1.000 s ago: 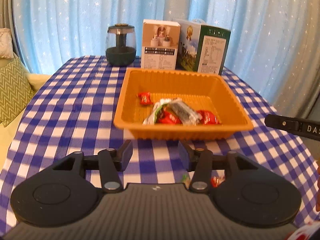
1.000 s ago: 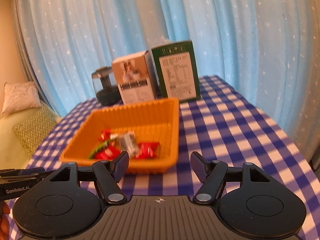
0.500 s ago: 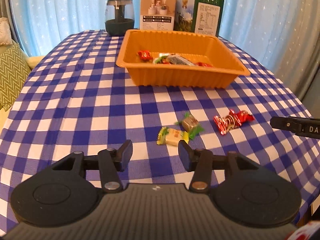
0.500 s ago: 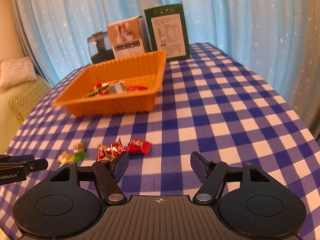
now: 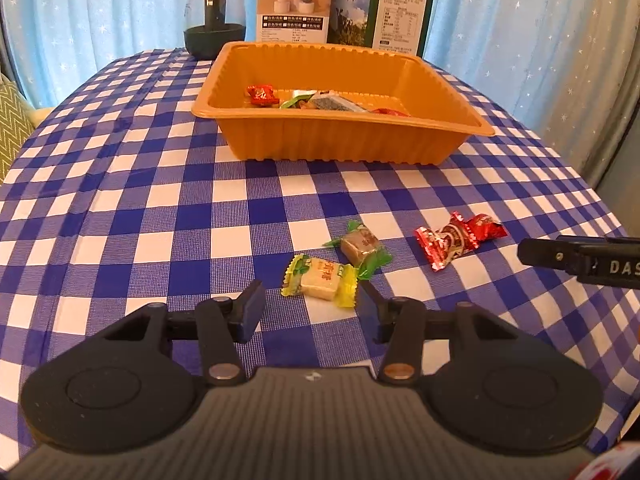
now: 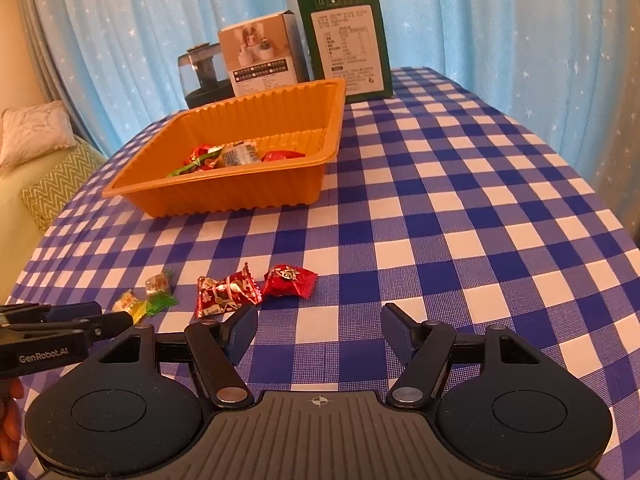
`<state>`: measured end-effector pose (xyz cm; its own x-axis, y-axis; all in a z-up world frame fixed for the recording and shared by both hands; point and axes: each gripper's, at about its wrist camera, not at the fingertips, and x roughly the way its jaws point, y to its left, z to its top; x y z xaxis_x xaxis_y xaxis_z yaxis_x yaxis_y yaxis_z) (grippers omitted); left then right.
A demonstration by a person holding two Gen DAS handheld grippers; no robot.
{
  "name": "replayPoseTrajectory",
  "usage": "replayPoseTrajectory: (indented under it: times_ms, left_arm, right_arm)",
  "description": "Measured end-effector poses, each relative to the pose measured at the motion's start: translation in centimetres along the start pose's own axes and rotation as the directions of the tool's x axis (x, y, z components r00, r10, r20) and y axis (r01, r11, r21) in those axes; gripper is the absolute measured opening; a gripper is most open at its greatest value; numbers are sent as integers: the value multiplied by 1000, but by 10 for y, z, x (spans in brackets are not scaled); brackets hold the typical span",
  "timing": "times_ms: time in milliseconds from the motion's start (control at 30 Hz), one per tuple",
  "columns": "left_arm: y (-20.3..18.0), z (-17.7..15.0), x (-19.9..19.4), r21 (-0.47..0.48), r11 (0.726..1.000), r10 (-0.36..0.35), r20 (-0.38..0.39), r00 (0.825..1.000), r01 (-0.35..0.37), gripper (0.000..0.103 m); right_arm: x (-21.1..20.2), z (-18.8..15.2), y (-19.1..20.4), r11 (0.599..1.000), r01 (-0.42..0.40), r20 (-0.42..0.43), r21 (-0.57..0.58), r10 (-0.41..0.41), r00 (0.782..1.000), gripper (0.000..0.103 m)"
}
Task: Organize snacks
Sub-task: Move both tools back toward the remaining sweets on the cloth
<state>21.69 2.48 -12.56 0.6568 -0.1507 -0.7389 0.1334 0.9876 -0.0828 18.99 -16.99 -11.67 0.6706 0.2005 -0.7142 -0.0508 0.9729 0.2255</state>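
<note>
Left gripper, right gripper: jaws apart, empty

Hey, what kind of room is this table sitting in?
Most likely a home living or dining room: star-print blue curtains hang behind a table with a blue checked tablecloth, and a sofa with cushions sits alongside it.

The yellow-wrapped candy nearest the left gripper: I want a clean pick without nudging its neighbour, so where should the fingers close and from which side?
Grip the yellow-wrapped candy across its thick block middle, not the flat crimped ends. Come down from above on the near side: the green-wrapped candy touches its far right corner. The left gripper is open, probably wide enough.
</note>
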Motion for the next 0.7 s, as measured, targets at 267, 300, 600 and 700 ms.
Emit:
replayPoseTrajectory:
  times_ms: [267, 300, 600, 700]
  left_arm:
    - [-5, 5, 12, 31, 1000, 3, 17, 1000, -4, 45]
    - [-7, 5, 13, 42, 999, 8, 17, 1000, -8, 44]
    - [-17, 3, 12, 103, 995, 6, 14, 1000, -7, 24]
    - [-17, 2, 10, 96, 995, 6, 9, 1000, -7, 23]
  right_arm:
    - [10, 3, 2, 1000, -4, -14, 6, 4, 1000, 68]
    - [11, 3, 2, 1000, -4, -15, 8, 5, 1000, 68]
    - [15, 4, 9, 1000, -2, -11, -6, 2, 1000, 68]
    - [15, 4, 10, 1000, 2, -10, -16, -2, 1000, 68]
